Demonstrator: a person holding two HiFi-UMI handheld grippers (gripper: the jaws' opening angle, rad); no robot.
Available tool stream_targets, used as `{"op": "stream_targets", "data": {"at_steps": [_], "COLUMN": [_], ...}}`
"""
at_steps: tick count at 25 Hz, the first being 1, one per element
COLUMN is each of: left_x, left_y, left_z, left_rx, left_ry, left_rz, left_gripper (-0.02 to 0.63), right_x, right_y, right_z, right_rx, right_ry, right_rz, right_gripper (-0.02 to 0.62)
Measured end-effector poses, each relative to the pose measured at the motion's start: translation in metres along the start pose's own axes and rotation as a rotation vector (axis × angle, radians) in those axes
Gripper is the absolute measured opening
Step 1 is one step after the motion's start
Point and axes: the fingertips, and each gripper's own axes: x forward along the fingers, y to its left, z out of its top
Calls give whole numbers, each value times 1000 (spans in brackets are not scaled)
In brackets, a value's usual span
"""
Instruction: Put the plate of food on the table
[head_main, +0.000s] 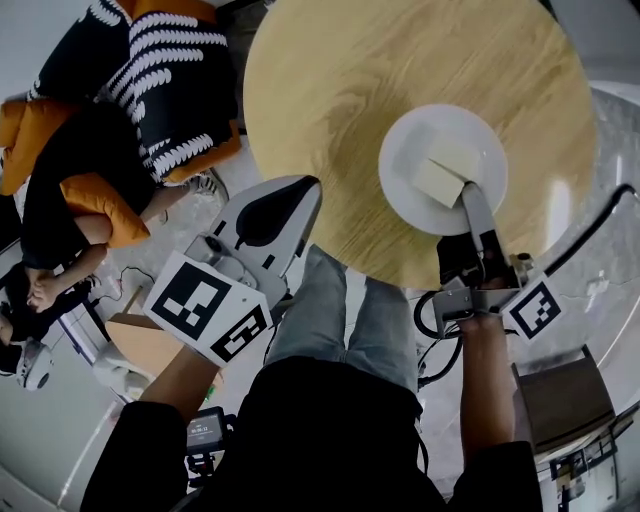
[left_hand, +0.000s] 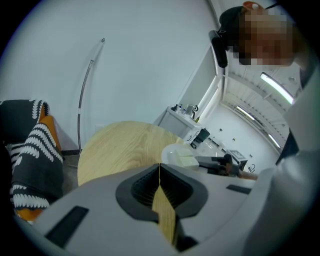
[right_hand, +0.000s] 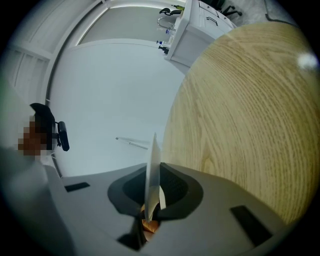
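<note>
The right gripper (head_main: 468, 192) clamps the rim of a white plate (head_main: 408, 205) of pale food (head_main: 445, 168) resting on the round wooden counter (head_main: 330, 90); the left gripper (head_main: 306, 190) hovers beside it, jaws together and empty.

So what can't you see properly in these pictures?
- Head view: the food on the plate is pale and too small to name.
- Head view: the plate's near rim is hidden under the right tool.
- Head view: looking straight down, whether the plate touches the table is unclear.
- Right gripper view: the plate shows only edge-on, so the food is hidden.
</note>
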Motion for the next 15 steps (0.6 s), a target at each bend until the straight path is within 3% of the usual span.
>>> {"op": "stream_targets", "data": {"at_steps": [4,10,15], "left_x": [3,3,1], "left_y": [-3,0,8], "left_z": [-3,-4,1], "left_rx": [-5,-17,-23], "left_ry": [8,16,13], "left_rz": [-1,-6,-7], "left_gripper": [11,11,11], "right_x": [-3,-3,0], "right_y": [-9,-34,-34], "right_z": [0,-6,-7], "right_rx": [10,50,31], "right_ry": [-9,-23,-9], "right_rz": [-47,-193,-220], "right_gripper": [29,31,29]}}
